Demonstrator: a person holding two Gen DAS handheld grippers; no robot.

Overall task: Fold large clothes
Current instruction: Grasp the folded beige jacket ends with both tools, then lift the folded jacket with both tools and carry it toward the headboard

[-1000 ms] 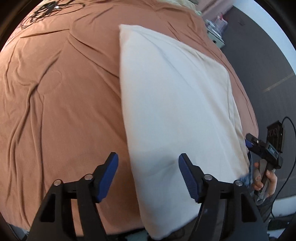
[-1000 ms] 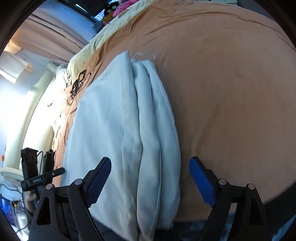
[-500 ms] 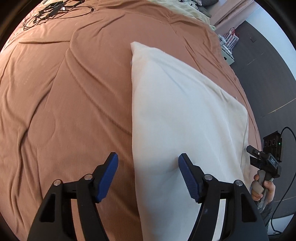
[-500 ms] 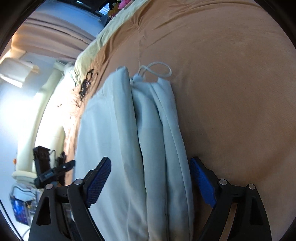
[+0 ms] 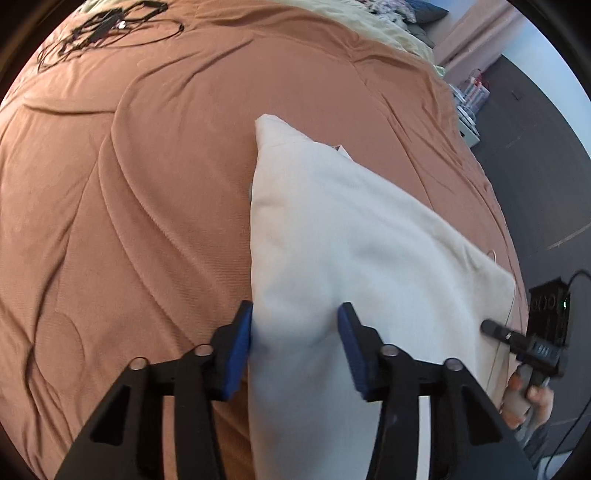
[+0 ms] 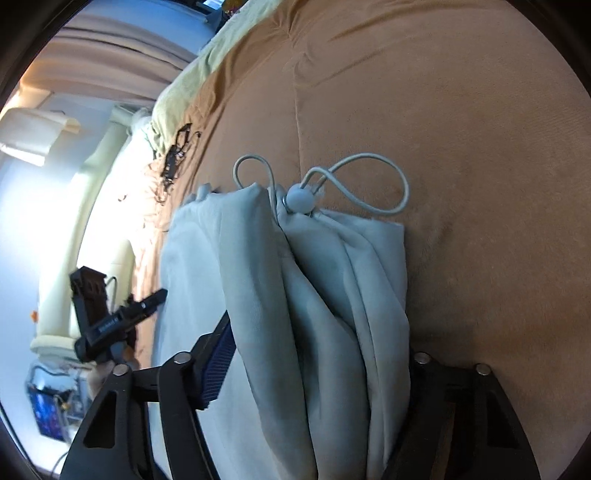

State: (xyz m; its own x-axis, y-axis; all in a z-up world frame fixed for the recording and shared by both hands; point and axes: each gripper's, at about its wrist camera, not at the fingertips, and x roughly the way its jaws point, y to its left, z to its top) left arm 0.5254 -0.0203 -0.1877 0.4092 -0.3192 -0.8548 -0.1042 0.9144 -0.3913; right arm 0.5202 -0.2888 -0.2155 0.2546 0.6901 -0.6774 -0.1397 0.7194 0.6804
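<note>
A folded pale cream garment (image 5: pixel 369 240) lies on the brown bedspread (image 5: pixel 129 203). My left gripper (image 5: pixel 295 332) is at the garment's near left edge. Its jaws are closing and the cloth bunches up between the blue pads (image 5: pixel 236 350). In the right wrist view the garment (image 6: pixel 258 277) looks grey-white, with a drawstring toggle (image 6: pixel 299 199) and cord loops at its far end. My right gripper (image 6: pixel 317 339) straddles the thick folded right edge. Its jaws are closing too; cloth fills the gap and hides the right pad. Each view shows the other gripper (image 5: pixel 524 347) (image 6: pixel 110 321) beside the garment.
Black cables (image 5: pixel 107 29) lie at the bed's far left corner. A yellowish blanket (image 5: pixel 388 33) covers the far end of the bed. Dark floor (image 5: pixel 535 147) and a storage box (image 5: pixel 469 110) lie beyond the bed's right side. A hand (image 5: pixel 532 402) holds the right gripper.
Both grippers moved forward along the garment and came lower onto its near end. Their jaws narrowed from wide apart to closing around the garment's left and right edges.
</note>
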